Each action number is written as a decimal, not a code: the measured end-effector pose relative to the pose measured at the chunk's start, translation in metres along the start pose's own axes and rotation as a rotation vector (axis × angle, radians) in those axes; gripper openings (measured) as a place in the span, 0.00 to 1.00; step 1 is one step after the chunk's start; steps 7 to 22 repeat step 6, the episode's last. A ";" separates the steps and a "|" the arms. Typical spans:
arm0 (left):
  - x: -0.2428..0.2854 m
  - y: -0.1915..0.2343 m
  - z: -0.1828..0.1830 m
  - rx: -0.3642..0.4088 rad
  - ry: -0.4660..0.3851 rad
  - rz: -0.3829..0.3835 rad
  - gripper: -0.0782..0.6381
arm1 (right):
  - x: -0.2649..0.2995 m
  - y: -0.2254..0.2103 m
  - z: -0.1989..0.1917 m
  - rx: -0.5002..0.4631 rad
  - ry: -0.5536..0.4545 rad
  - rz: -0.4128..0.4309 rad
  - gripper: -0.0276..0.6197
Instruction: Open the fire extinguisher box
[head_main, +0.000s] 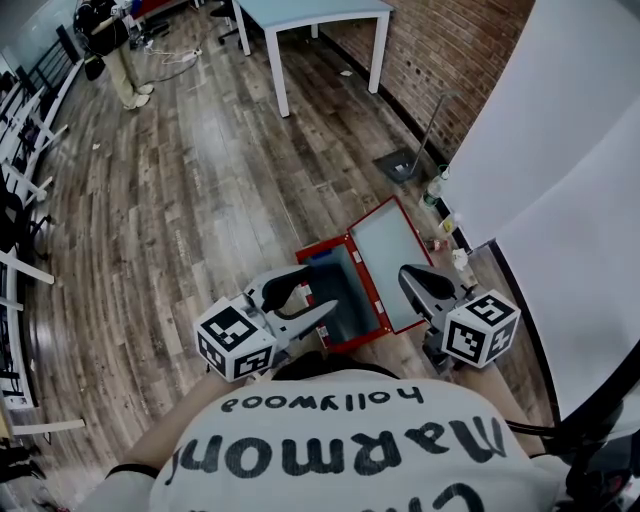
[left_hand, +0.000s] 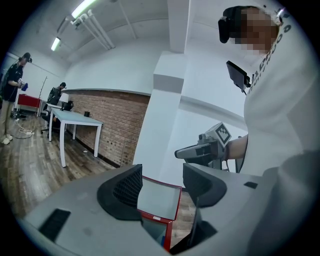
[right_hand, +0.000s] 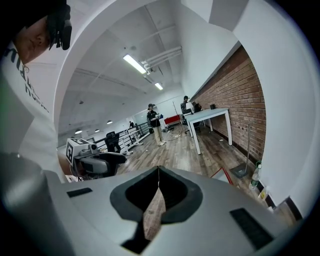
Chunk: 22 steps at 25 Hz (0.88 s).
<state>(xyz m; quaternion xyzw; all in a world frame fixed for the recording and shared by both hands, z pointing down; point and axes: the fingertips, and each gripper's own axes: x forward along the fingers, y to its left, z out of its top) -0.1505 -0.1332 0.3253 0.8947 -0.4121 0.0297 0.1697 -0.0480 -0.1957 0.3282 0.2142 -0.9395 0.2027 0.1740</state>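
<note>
The red fire extinguisher box (head_main: 322, 250) lies on the wood floor with its hollow grey inside showing. Its glass-panelled door (head_main: 392, 258) is swung open to the right. My left gripper (head_main: 322, 290) hovers open over the box's near left side, nothing between its fingers. In the left gripper view the door (left_hand: 159, 200) shows through the gap of the open left gripper (left_hand: 161, 172). My right gripper (head_main: 408, 272) is shut and empty, just right of the door's near edge. In the right gripper view the right gripper (right_hand: 159, 172) has its jaws pressed together, with a red door corner (right_hand: 222, 175) beyond.
A white pillar and wall (head_main: 570, 150) rise close on the right, with bottles (head_main: 438, 190) and a dustpan (head_main: 400, 165) at the foot of the brick wall (head_main: 450, 60). A white table (head_main: 310, 15) stands farther off. A person (head_main: 115, 50) stands at the far left near metal racks.
</note>
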 end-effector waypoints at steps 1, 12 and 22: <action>0.000 0.000 0.000 0.000 0.001 0.000 0.46 | 0.000 0.000 0.000 0.001 0.001 0.000 0.06; 0.000 0.001 -0.001 0.000 0.005 0.000 0.46 | 0.000 -0.002 -0.001 0.002 0.007 -0.002 0.06; 0.000 0.001 -0.001 0.000 0.005 0.000 0.46 | 0.000 -0.002 -0.001 0.002 0.007 -0.002 0.06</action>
